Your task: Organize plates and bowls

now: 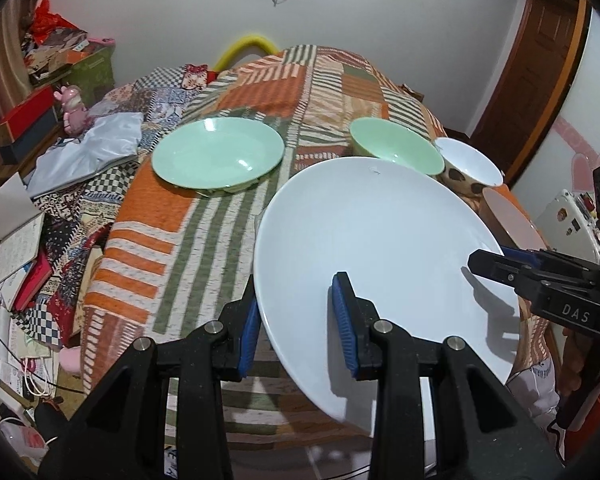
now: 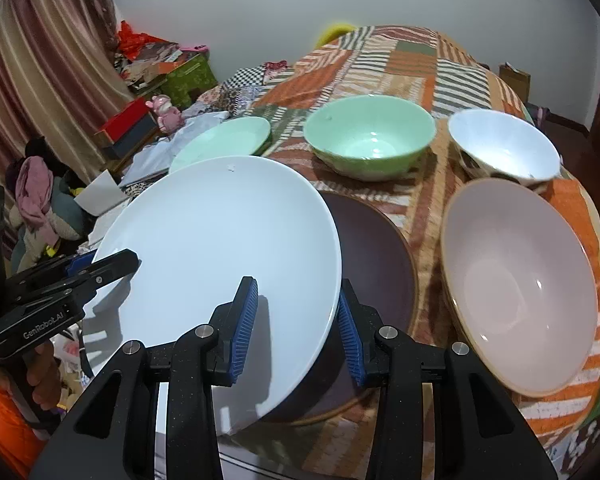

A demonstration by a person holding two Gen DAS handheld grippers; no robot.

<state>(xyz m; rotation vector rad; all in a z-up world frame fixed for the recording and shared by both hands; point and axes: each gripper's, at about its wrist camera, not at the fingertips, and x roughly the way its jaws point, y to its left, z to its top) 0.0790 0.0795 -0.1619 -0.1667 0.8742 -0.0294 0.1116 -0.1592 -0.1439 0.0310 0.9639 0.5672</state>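
- Left wrist view: my left gripper (image 1: 298,322) straddles the near-left rim of the white plate (image 1: 380,248), one blue pad under the edge, one on top; whether the pads press it I cannot tell.
- My right gripper (image 1: 488,258) reaches in from 3 o'clock and meets the plate's right rim.
- At 11 o'clock a green plate (image 1: 218,158) rests on the striped tablecloth (image 1: 188,240); at 1 o'clock, a green bowl (image 1: 396,144) beside a white bowl (image 1: 468,162).
- Right wrist view: my right gripper (image 2: 298,330) spans the white plate's (image 2: 220,252) right rim; a firm clench cannot be confirmed.
- The plate tilts over a dark brown plate (image 2: 380,264), partly covering it.
- A pink bowl (image 2: 520,288) sits at 3 o'clock, the green bowl (image 2: 370,140) at 12, the white bowl (image 2: 504,146) at 1.
- My left gripper (image 2: 112,266) meets the plate's rim at 9 o'clock.
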